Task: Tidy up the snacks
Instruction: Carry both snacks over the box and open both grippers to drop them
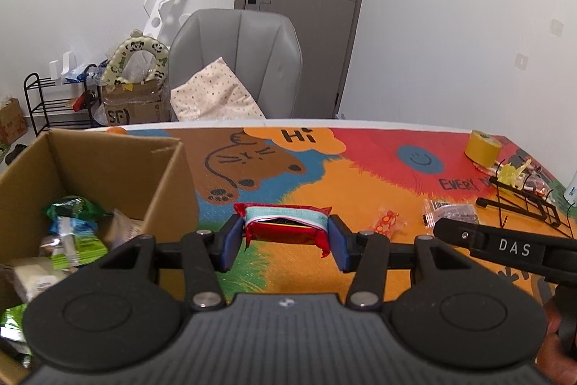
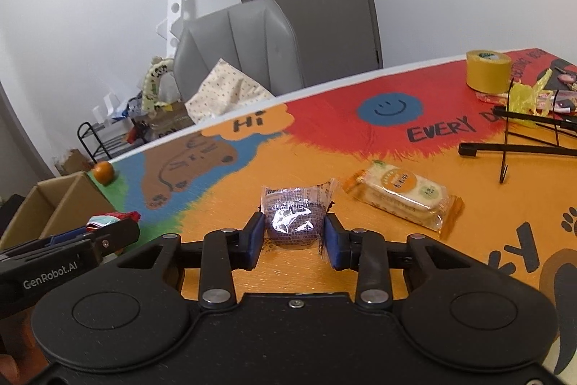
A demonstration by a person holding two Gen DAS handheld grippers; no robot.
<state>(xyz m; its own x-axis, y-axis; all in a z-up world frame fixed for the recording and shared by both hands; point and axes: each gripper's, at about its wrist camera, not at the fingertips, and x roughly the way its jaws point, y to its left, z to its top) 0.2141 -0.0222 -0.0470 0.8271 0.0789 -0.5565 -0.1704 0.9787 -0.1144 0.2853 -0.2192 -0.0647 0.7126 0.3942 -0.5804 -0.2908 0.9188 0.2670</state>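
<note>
Some snacks already lie in the cardboard box point(image 1: 108, 161) at the left, the left gripper point(image 1: 286, 233) squeezes a red snack pack point(image 1: 286, 226), the right gripper point(image 2: 294, 233) pinches a clear-wrapped dark snack point(image 2: 292, 222), and a cracker pack point(image 2: 404, 201) waits on the table point(image 2: 288, 276) right of middle.

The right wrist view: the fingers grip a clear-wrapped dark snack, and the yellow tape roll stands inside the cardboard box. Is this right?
Not quite. The right wrist view shows the yellow tape roll on the table, far from the cardboard box. The clear-wrapped dark snack part is right.
</note>
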